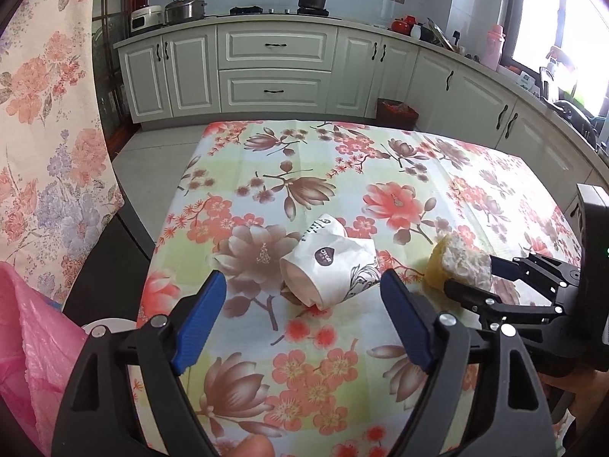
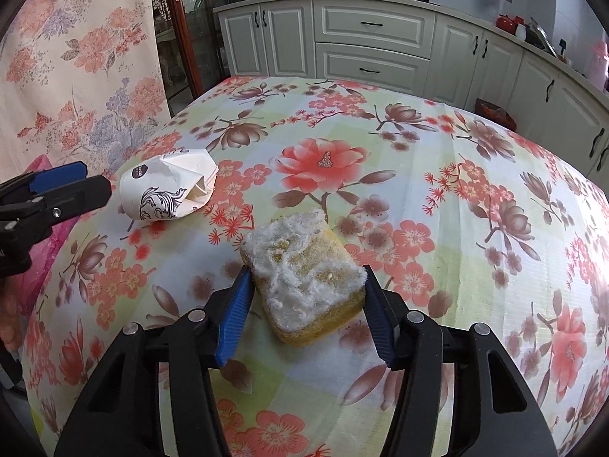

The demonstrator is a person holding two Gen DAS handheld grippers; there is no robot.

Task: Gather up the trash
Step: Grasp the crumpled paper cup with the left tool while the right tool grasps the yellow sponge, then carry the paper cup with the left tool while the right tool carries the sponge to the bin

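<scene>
A crushed white paper cup point(image 1: 329, 261) with black print lies on its side on the floral tablecloth point(image 1: 304, 167). My left gripper point(image 1: 302, 285) is open, its blue pads on either side of the cup's near end, just short of it. A worn yellow sponge point(image 2: 304, 274) with a frayed white top sits between the blue pads of my right gripper point(image 2: 306, 278), which touch its two sides. The sponge point(image 1: 460, 262) and right gripper point(image 1: 472, 278) also show at the right of the left wrist view. The cup point(image 2: 167, 186) and left gripper's fingers point(image 2: 68, 190) show at the left of the right wrist view.
A pink plastic bag point(image 1: 34, 346) hangs at the table's near left, beside a floral curtain point(image 1: 45, 114). White kitchen cabinets point(image 1: 274, 72) with pots on the counter stand beyond the table. A red-lined bin point(image 1: 397, 110) sits on the floor by the cabinets.
</scene>
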